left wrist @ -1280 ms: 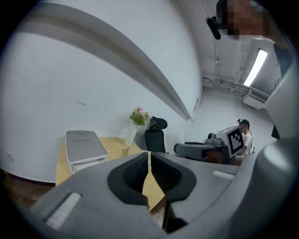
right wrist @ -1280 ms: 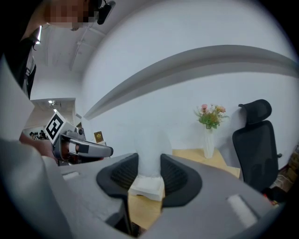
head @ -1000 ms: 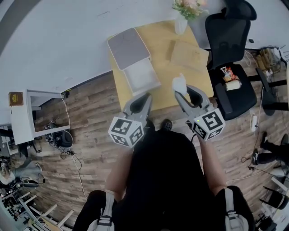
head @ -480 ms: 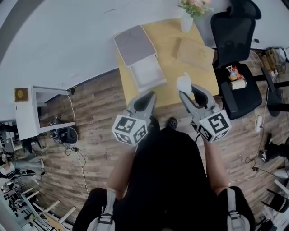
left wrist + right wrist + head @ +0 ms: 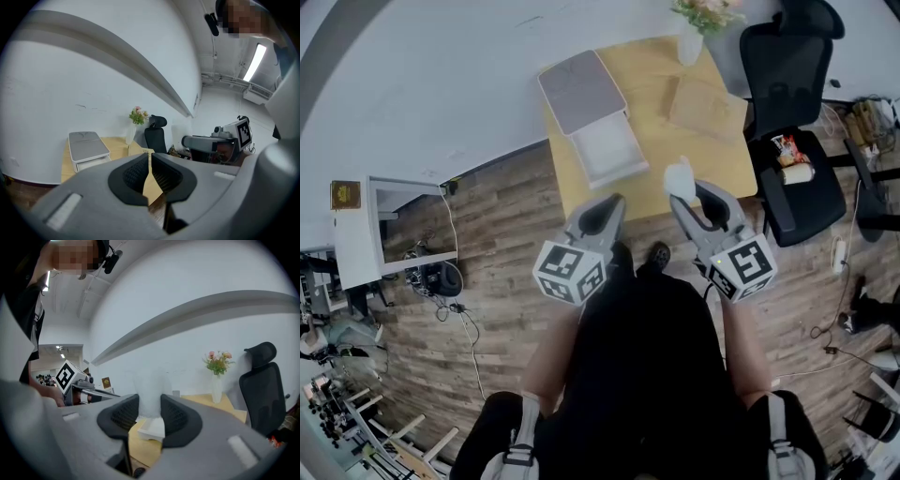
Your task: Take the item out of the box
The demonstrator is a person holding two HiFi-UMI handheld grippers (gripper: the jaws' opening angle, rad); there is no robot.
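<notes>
An open white box [image 5: 602,155] with its grey lid [image 5: 581,91] tipped back sits on the yellow table [image 5: 717,164]. My right gripper [image 5: 682,193] hangs above the table's near edge, shut on a white, soft-looking item [image 5: 678,175]. In the right gripper view the item [image 5: 150,392] stands up between the two pads, and the box [image 5: 153,428] shows below it. My left gripper [image 5: 609,204] hovers off the table's front edge, shut with nothing in it. In the left gripper view its jaws [image 5: 149,161] meet at the tips, with the box [image 5: 86,150] far off to the left.
A vase of flowers [image 5: 691,39] and a flat brown packet [image 5: 703,105] lie at the table's far side. A black office chair [image 5: 792,89] holding snack packets stands to the right. The floor is wood planks, with a white side unit [image 5: 366,239] at the left.
The head view has shifted a little, so the table sits slightly further right and up. Both grippers keep nearly the same stance, and the right one still holds the white item.
</notes>
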